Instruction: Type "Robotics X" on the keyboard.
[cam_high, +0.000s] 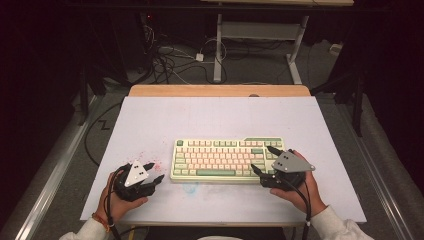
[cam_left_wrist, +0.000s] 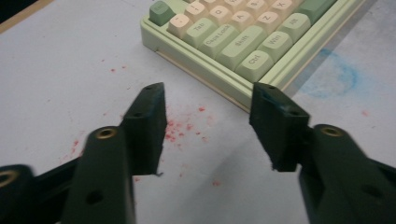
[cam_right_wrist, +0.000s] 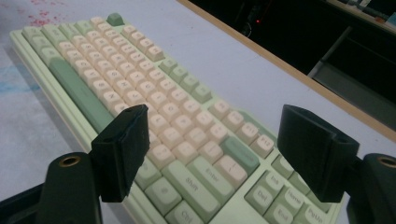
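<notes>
1. The keyboard (cam_high: 227, 160) lies mid-table, long axis running nine to three, between my two grippers.
2. My right gripper (cam_high: 264, 161) is nearer: jaws wide apart and empty over its three o'clock end.
3. My left gripper (cam_high: 154, 171) sits just off the nine o'clock end, jaws part open, empty.
4. Legible keys: Tab, Caps Lock, Shift, Ctrl, Enter.
</notes>
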